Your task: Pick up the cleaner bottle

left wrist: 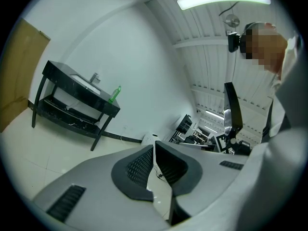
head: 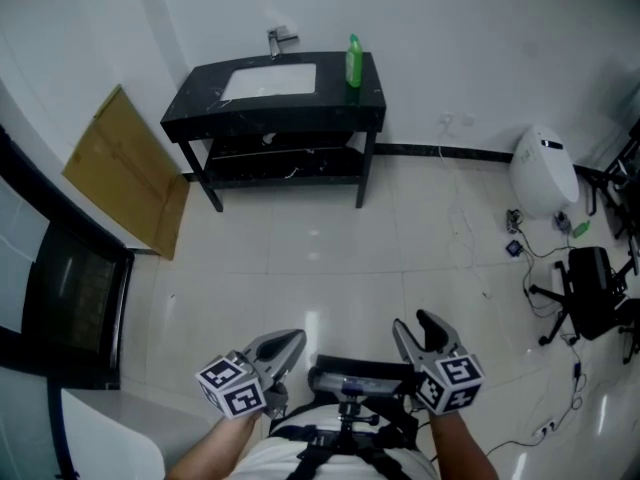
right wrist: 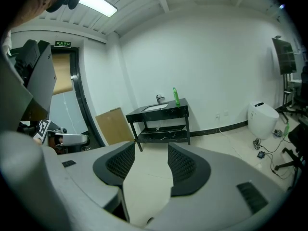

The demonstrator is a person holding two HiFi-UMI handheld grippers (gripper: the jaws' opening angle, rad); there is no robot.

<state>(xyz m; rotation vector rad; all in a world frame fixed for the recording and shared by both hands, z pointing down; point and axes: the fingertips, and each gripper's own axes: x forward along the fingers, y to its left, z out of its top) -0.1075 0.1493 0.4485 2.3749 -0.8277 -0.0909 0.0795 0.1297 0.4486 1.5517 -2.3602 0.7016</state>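
1. Tiled floor (head: 330, 238): pale and glossy, filling most of the head view.
2. Black washstand (head: 300, 110): stands against the white wall at 12 o'clock from the person, with a white basin (head: 268, 80) set in its top and a lower shelf beneath.
3. Cardboard sheet (head: 125, 168): leans at 10 o'clock, just beside the washstand's left legs.
4. White rounded unit (head: 545, 168): sits at 2 o'clock, near a tangle of cables.
5. Right gripper (head: 413, 323) (right wrist: 147, 150): held low at 5 o'clock of the head view, aimed at the washstand. Its jaws stand clearly apart with only bare floor between them; it grasps and touches nothing.
6. Left gripper (head: 290, 340) (left wrist: 154, 148): held at 7 o'clock, level with its partner. Its jaw tips meet, clenched on nothing.
7. Cleaner bottle (head: 353, 61) (right wrist: 176, 96) (left wrist: 114, 94): green, upright on the washstand top at 3 o'clock of the basin, near the right edge, well apart from both grippers.
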